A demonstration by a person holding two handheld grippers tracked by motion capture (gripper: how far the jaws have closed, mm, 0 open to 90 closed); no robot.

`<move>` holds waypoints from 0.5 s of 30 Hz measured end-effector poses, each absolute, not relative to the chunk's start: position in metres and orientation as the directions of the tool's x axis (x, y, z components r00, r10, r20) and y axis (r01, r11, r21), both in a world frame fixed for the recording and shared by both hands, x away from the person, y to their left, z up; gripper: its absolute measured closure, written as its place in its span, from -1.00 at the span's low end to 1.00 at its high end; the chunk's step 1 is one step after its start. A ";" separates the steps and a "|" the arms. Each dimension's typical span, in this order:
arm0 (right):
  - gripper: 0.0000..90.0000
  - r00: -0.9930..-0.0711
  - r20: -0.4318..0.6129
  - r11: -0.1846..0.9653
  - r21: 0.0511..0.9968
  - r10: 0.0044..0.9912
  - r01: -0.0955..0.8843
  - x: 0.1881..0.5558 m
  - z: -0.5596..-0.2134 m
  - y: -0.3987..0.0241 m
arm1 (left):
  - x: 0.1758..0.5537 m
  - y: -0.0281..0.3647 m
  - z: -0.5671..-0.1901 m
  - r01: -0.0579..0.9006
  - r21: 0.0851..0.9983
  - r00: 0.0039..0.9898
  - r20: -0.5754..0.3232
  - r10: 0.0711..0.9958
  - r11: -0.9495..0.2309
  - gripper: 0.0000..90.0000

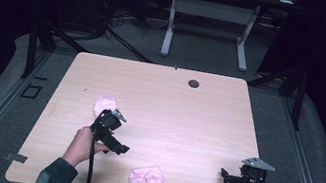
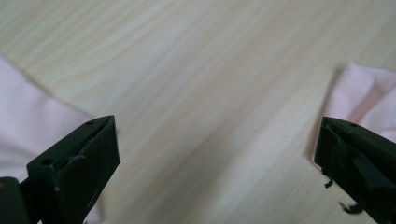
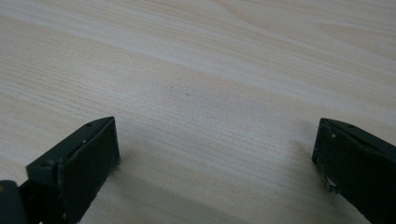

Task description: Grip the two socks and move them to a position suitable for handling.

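The tabletop (image 1: pixel 161 91) looked like pale wood laminate, smooth, with fine straight grain and a soft sheen under the light. Two pieces of pink cloth lay on it, one (image 1: pixel 105 104) just beyond the left gripper (image 1: pixel 113 133) and a crumpled one (image 1: pixel 148 179) near the tabletop's front edge; both looked soft and matt. The jaws of the left gripper and the right gripper (image 1: pixel 232 179) looked like matt black plastic, slightly scuffed at the edges. The floor (image 1: pixel 198 52) beyond the tabletop looked like grey, rough carpet.
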State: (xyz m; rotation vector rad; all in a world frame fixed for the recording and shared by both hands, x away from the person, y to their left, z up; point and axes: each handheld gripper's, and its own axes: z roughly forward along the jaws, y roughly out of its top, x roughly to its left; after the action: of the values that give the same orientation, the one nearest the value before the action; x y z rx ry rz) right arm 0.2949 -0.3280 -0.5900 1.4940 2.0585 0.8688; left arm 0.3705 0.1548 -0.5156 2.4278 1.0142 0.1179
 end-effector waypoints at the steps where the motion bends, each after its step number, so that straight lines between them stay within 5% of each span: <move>1: -1.00 -0.311 0.004 0.215 0.714 0.950 0.667 0.295 -0.590 -0.328 | 0.375 0.160 -0.515 0.654 0.480 0.707 -0.115 0.697 -0.584 -1.00; 15: -1.00 -0.312 0.006 0.215 0.714 0.950 0.666 0.295 -0.590 -0.328 | 0.434 0.211 -0.511 0.755 0.443 0.588 -0.130 0.799 -0.484 -0.92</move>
State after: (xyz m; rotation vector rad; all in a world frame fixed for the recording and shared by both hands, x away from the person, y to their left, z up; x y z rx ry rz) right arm 0.2949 -0.3280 -0.5901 1.4938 2.0579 0.8698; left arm 0.4341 0.2105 -0.5106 2.3625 1.2406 0.1287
